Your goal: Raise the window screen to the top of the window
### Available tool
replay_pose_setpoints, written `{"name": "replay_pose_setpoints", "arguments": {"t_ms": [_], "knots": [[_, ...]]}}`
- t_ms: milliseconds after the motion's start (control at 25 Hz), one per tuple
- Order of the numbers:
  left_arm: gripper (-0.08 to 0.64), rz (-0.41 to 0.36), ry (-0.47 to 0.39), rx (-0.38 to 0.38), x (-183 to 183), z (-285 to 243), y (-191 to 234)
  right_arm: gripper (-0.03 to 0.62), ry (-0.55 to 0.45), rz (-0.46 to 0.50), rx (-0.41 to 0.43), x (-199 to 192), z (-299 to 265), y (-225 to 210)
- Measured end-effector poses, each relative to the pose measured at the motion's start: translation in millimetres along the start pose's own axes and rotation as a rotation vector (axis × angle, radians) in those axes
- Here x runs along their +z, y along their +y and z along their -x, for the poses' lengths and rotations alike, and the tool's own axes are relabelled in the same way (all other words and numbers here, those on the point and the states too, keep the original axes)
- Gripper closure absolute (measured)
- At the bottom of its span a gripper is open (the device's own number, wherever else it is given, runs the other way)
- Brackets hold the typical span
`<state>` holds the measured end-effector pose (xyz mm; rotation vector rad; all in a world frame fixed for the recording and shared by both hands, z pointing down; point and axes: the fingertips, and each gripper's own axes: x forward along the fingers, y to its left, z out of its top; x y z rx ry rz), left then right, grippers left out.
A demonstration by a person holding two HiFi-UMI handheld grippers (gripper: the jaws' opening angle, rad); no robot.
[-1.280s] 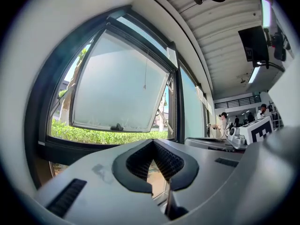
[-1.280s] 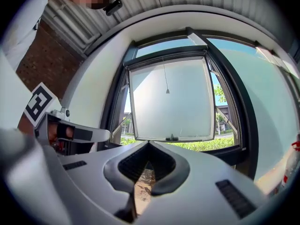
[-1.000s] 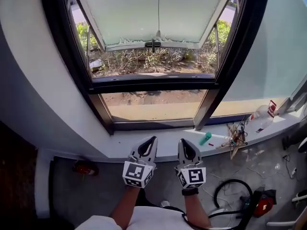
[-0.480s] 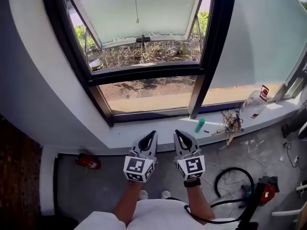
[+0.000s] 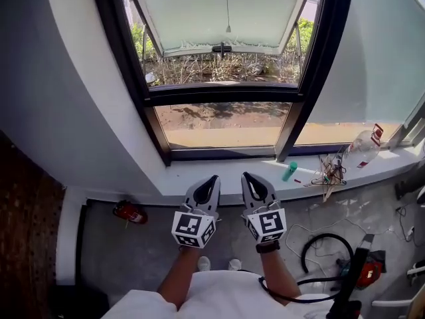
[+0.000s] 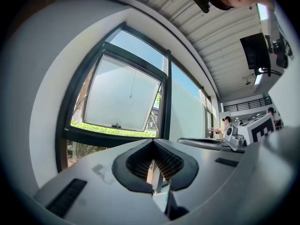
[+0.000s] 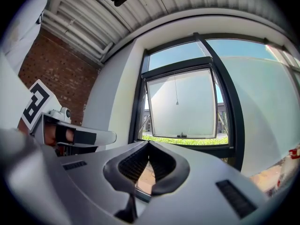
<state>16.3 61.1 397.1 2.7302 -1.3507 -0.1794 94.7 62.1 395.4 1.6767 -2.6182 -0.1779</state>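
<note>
The window screen (image 5: 219,8) is a pale translucent panel in the upper part of the black-framed window. Its bottom bar carries a dark handle (image 5: 222,48), and a thin pull cord (image 5: 228,18) hangs in front of it. Grass shows below the bar. My left gripper (image 5: 213,178) and right gripper (image 5: 244,175) are side by side, level, in front of the white sill (image 5: 199,175), well short of the screen. Both are shut with nothing between the jaws. The screen (image 6: 123,97) stands beyond my left gripper (image 6: 152,142) in the left gripper view. It (image 7: 183,107) stands beyond my right gripper (image 7: 148,143) in the right gripper view.
On the sill to the right lie a green bottle (image 5: 289,171), a tangle of wires (image 5: 329,173) and a clear plastic bottle (image 5: 365,145). A red object (image 5: 131,212) lies on the floor at the left. A black cable and a red-and-black machine (image 5: 362,271) are at the lower right.
The head view has swung, so the window sits further right than half a second ago. Both grippers stay side by side and shut, a little higher in the picture.
</note>
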Motion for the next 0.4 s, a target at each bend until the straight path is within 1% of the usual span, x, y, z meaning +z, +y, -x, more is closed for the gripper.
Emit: {"name": "replay_pose_setpoints", "arguments": {"t_ms": [200, 400], "knots": [[0.558, 0.005, -0.002, 0.002, -3.3, 10.8, 13.1, 0.602, 0.000, 0.001, -0.011, -0.7, -9.7, 8.6], [0.558, 0.012, 0.000, 0.008, -2.0, 11.4, 29.9, 0.601, 0.010, 0.005, 0.009, -2.0, -22.4, 21.3]]}}
